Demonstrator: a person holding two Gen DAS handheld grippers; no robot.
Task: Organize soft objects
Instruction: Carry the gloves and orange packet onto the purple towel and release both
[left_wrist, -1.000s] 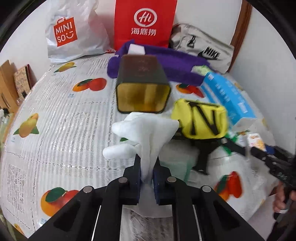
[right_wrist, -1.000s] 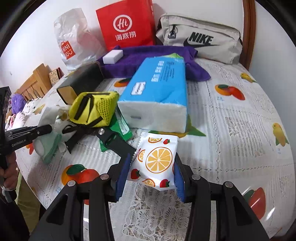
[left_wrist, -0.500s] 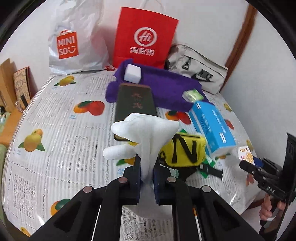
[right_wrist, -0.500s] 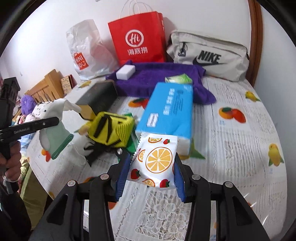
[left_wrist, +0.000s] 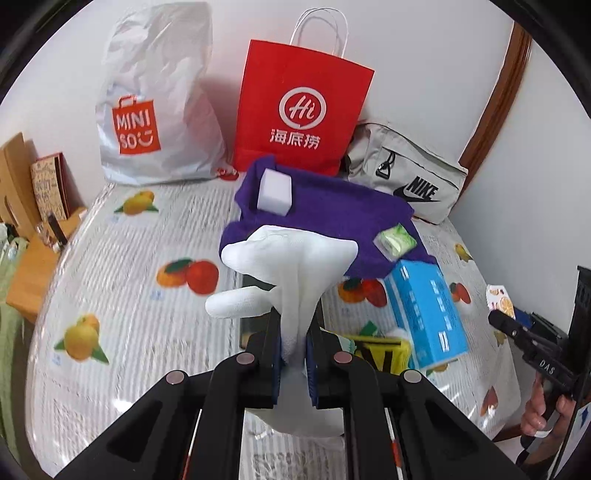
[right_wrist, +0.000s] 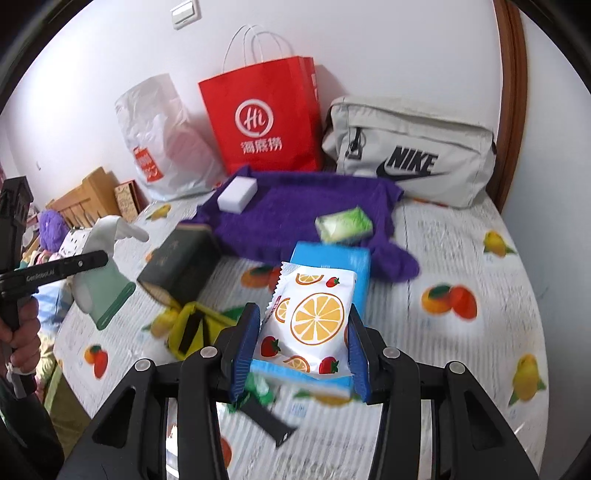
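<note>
A: What is the left tool (left_wrist: 293, 343) holding?

B: Its jaws are pinched narrow on a white glove (left_wrist: 284, 273), lifted above the counter (left_wrist: 122, 266). The glove's fingers splay out above the pads, and in the right wrist view its cuff (right_wrist: 107, 295) looks pale green.

A: And the right tool (right_wrist: 301, 345)?

B: Its blue pads (right_wrist: 243, 347) clamp both sides of a white tissue pack printed with orange slices and strawberries (right_wrist: 312, 317), held up over the near edge of the counter.

A: What lies under them?

B: A blue tissue box (left_wrist: 424, 314) near the right edge, with a yellow pouch (right_wrist: 190, 328) and a dark rectangular tin (right_wrist: 179, 260) beside it, toward the middle. A purple towel (right_wrist: 295, 218) is spread toward the far edge, with a white sponge block (right_wrist: 237, 191) and a small green tissue pack (right_wrist: 345, 223) resting on it.

A: And along the far edge?

B: A silver shopping bag (left_wrist: 155, 110), a red paper bag (left_wrist: 301, 107) and a grey sports bag (right_wrist: 410, 147) stand against the wall.
</note>
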